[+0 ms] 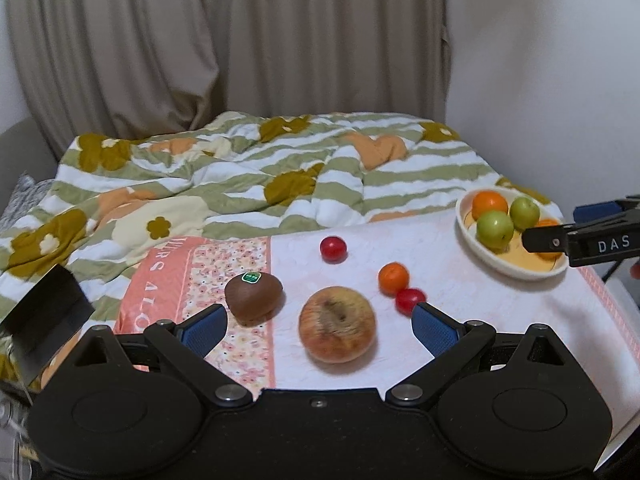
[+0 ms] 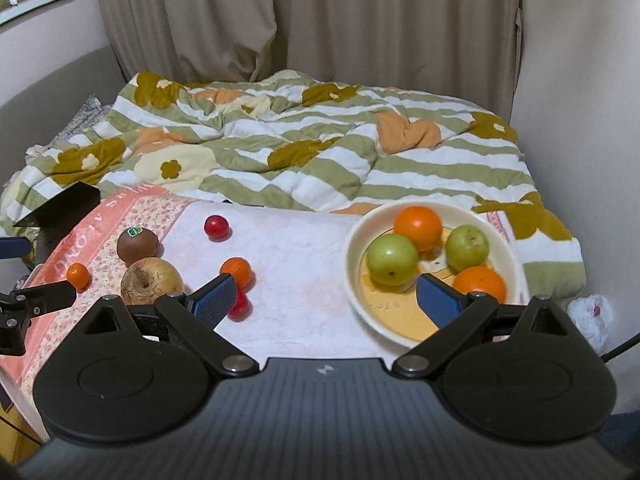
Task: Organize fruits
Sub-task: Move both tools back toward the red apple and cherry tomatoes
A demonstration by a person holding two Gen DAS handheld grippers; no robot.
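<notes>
Left wrist view: left gripper (image 1: 319, 322) hangs low over the towel (image 1: 460, 280), jaws spread wide and empty, the apple (image 1: 337, 324) sitting right between them. Kiwi (image 1: 253, 293) at ten o'clock of the apple, small orange (image 1: 393, 278) and two cherry tomatoes (image 1: 409, 301) out at one and two o'clock. Far right, the bowl (image 2: 400, 320) already carries two green fruits and two oranges, with the right gripper (image 2: 326, 300) gaping empty over its near rim. Looks like the apple's turn: drop, close, carry right.
</notes>
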